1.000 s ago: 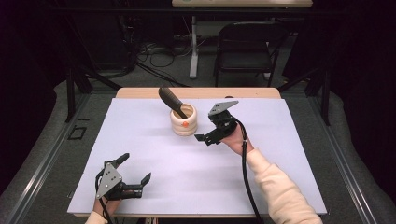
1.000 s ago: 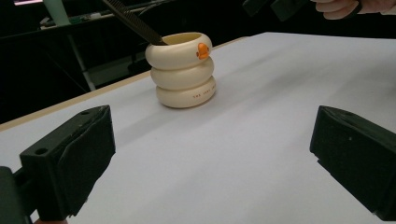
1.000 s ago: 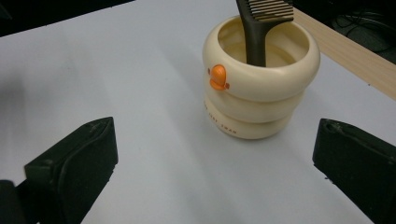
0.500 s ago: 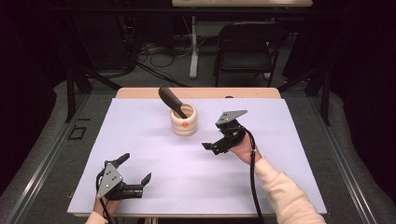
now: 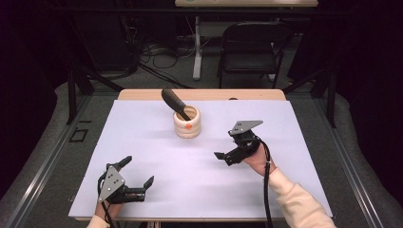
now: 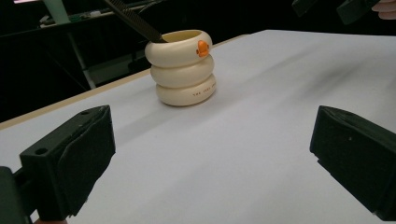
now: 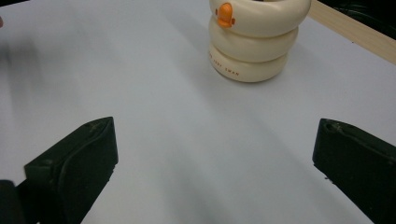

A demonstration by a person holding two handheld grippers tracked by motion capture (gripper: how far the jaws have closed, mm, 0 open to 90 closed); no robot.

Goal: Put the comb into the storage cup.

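Your right gripper (image 5: 228, 154) hangs above the white table cover (image 5: 157, 156), jaws spread wide and holding nothing, near the cream holder (image 5: 187, 122) but well clear of it. That holder, 3 stacked rings with an orange spot, stands upright toward the far middle of the table, a black tool (image 5: 174, 103) leaning out of its top. Your left gripper (image 5: 138, 178) sits at the near left corner, jaws equally wide, gripping nothing.

Left gripper (image 5: 139, 172) low near the person, right gripper (image 5: 225, 158) raised farther forward, both jaws wide apart.
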